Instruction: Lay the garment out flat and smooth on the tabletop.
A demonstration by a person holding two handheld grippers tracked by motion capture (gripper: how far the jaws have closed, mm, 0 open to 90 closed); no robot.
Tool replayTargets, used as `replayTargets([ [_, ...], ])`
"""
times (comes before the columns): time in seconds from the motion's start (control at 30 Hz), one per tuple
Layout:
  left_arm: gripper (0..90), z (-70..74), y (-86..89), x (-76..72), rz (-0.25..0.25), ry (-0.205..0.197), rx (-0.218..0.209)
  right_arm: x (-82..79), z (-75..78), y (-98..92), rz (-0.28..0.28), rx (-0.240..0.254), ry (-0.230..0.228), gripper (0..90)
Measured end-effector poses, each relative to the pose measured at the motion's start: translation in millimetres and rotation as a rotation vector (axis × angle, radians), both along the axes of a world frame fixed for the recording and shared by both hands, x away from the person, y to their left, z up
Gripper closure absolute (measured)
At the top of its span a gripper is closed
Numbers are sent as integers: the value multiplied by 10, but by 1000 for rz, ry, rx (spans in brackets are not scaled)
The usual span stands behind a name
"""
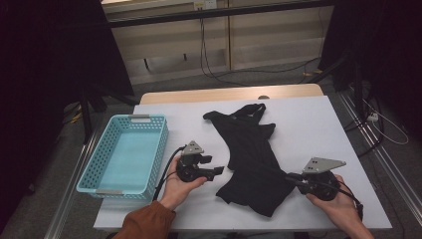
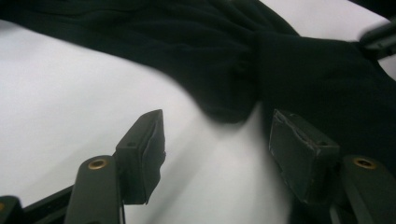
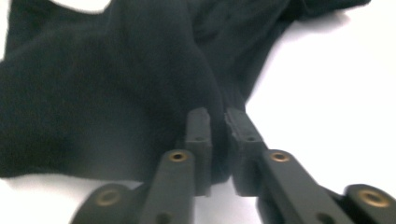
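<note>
Now my left tongs [image 1: 219, 171] stand apart, empty, just left of the black garment [image 1: 251, 159], which lies mid-surface, long axis running from far edge to near. My right tongs [image 1: 290, 177] pinch its near-right hem, so they're closer.

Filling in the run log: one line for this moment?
left gripper: open beside black garment | right gripper: jaws pinching garment edge | basket: empty

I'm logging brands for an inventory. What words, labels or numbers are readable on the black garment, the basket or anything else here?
None can be read.
Black garment: no print or tag legible.
Blue basket: no label visible.
Small pale plates on the far wall: too small and blurred to read.
</note>
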State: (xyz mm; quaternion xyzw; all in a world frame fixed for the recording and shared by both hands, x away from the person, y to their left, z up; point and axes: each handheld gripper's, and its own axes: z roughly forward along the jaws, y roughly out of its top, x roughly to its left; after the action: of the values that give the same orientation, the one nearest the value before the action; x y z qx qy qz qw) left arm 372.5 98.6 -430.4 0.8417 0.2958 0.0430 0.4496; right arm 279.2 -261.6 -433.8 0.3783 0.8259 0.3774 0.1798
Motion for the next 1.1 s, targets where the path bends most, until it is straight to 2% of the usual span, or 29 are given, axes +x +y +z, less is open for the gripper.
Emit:
replayTargets([
  [0.1,394,-6,-10,-43,-21,3,11,44,85,72,17,34,-39,707],
  [0.2,426,-12,22,-55,-12,7,16,146,165,187,33,53,-69,743],
  [0.27,436,-14,52,-42,8,2,12,251,181,291,49,54,-72,782],
  [0.37,432,-45,62,-2,14,1,20,480,149,462,62,33,-61,790],
  [0.47,418,-83,53,15,14,7,32,713,103,623,56,16,-41,758],
  [0.6,401,-120,39,26,16,7,45,869,46,786,75,17,-15,675],
  [0.73,394,-139,38,33,17,8,54,814,10,919,158,22,21,584],
  [0.8,389,-142,41,36,18,9,53,749,4,958,190,12,30,536],
  [0.87,384,-143,41,39,20,7,55,689,-11,979,212,13,19,508],
  [0.93,382,-144,41,42,19,8,55,635,-53,1015,239,-2,33,485],
  [1.03,380,-154,33,41,14,12,56,608,-97,1061,233,-35,24,448],
  [1.1,380,-157,25,35,13,11,62,620,-112,1083,232,-39,23,503],
])
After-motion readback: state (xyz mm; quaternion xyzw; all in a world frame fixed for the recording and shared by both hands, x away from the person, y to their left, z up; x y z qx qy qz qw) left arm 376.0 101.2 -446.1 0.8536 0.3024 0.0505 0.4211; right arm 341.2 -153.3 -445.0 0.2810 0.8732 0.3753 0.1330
